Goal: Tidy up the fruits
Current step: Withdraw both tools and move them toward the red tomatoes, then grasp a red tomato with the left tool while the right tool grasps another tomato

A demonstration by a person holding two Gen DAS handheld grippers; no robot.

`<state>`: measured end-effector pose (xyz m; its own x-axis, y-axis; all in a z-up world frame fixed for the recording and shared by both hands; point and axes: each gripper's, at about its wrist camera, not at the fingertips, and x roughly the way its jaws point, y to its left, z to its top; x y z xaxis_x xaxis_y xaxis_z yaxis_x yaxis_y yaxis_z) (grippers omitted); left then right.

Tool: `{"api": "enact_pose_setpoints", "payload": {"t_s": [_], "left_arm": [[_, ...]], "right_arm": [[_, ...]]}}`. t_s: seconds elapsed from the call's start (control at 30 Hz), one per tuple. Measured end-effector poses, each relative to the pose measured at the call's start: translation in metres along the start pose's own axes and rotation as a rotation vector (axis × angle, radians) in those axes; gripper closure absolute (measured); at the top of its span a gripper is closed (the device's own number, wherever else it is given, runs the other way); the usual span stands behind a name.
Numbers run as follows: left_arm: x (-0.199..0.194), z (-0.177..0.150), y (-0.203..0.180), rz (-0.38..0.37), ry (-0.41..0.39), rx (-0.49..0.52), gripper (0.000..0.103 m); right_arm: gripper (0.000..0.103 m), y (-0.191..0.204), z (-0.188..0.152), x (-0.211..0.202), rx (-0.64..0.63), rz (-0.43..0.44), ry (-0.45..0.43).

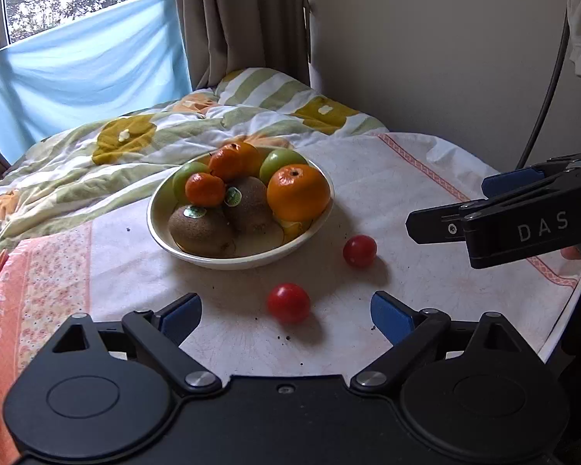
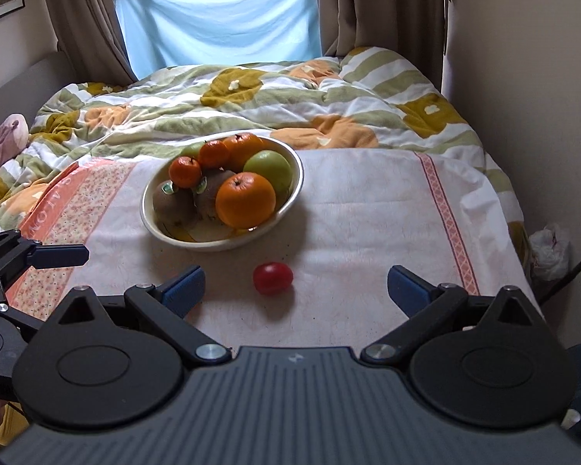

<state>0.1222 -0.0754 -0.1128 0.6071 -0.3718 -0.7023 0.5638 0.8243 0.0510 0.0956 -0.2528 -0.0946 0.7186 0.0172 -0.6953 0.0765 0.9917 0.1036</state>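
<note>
Left gripper (image 1: 286,316): hanging low over the cloth, jaws spread wide, gripping nothing, near tomato sitting just past the gap between the blue pads.
Right gripper (image 2: 295,285): also spread wide, gripping nothing, pointing down at the cloth; in the left view poking in from the right side (image 1: 445,217).
Near tomato (image 1: 288,303): small, round, shiny red, lying on the cloth, too round to tell a long way, well apart from the bowl.
Far tomato (image 1: 360,251): red and round too, a pale spot showing on its left side, lying on the cloth just right of the bowl, not touching it; in the right view a bit wider than tall (image 2: 272,278).
Cloth (image 1: 387,178): white with pink flower borders, tiny dark crumbs lying on it.
Bowl (image 1: 162,240): cream, round, sitting upright in the middle of the cloth, piled full.
Kiwis (image 1: 201,230): two, brown and fuzzy, egg-shaped, lying at the front of the bowl with green stickers facing up.
Big orange (image 1: 298,193): bright, round, stem dimple facing up, resting at the right front.
Small oranges (image 1: 205,189): sitting on top, dark stem ends up.
Green apples (image 1: 281,162): peeking out at the back.
Quilt (image 1: 97,155): green stripes and yellow patches, bunched behind the bowl.
Blue sheet (image 1: 89,66): hanging over the window.
</note>
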Motion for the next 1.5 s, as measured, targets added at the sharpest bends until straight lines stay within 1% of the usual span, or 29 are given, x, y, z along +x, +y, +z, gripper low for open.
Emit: {"api": "enact_pose_setpoints", "payload": {"t_s": [0.03, 0.1, 0.13, 0.2, 0.3, 0.37, 0.43, 0.5, 0.6, 0.63, 0.73, 0.87, 1.03, 1.13, 1.3, 1.5], "left_arm": [[0.007, -0.001, 0.001, -0.005, 0.004, 0.004, 0.011], [0.019, -0.004, 0.002, -0.016, 0.018, 0.015, 0.022], [0.027, -0.005, 0.003, -0.016, 0.026, 0.02, 0.024], [0.038, -0.008, 0.004, -0.021, 0.04, 0.027, 0.033], [0.05, -0.009, 0.007, -0.026, 0.055, 0.033, 0.04], [0.054, -0.009, 0.007, -0.033, 0.055, 0.038, 0.043], [0.056, -0.008, 0.007, -0.038, 0.052, 0.046, 0.044], [0.059, -0.008, 0.007, -0.041, 0.055, 0.051, 0.053], [0.064, -0.008, 0.007, -0.059, 0.066, 0.054, 0.063], [0.064, -0.008, 0.006, -0.062, 0.062, 0.059, 0.064], [0.064, -0.008, 0.004, -0.059, 0.059, 0.075, 0.065], [0.063, -0.007, 0.005, -0.058, 0.059, 0.061, 0.065], [0.058, -0.007, 0.007, -0.048, 0.053, 0.047, 0.065], [0.053, -0.008, 0.008, -0.034, 0.048, 0.041, 0.065], [0.043, -0.011, 0.015, -0.012, 0.04, 0.006, 0.065], [0.035, -0.01, 0.022, 0.009, 0.035, -0.039, 0.065]], "right_arm": [[0.0, -0.001, -0.003, 0.005, 0.007, -0.001, 0.004], [0.0, -0.002, -0.008, 0.016, 0.017, -0.005, 0.008], [0.0, -0.002, -0.01, 0.021, 0.021, -0.008, 0.01], [0.0, -0.001, -0.012, 0.03, 0.019, -0.009, 0.011], [0.0, 0.003, -0.014, 0.042, 0.01, -0.013, 0.019], [0.0, 0.005, -0.012, 0.049, 0.004, -0.003, 0.028], [0.002, 0.007, -0.01, 0.055, -0.003, 0.004, 0.039], [0.005, 0.01, -0.009, 0.061, -0.013, 0.006, 0.044], [0.007, 0.012, -0.007, 0.067, -0.016, 0.013, 0.051], [0.007, 0.012, -0.006, 0.069, -0.017, 0.014, 0.054], [0.011, 0.012, -0.005, 0.072, -0.019, 0.019, 0.068], [0.017, 0.012, -0.006, 0.079, -0.023, 0.024, 0.087], [0.021, 0.012, -0.005, 0.085, -0.023, 0.032, 0.096], [0.026, 0.014, -0.005, 0.088, -0.031, 0.042, 0.101], [0.032, 0.017, -0.004, 0.093, -0.04, 0.05, 0.101], [0.034, 0.016, -0.003, 0.097, -0.026, 0.037, 0.104]]}}
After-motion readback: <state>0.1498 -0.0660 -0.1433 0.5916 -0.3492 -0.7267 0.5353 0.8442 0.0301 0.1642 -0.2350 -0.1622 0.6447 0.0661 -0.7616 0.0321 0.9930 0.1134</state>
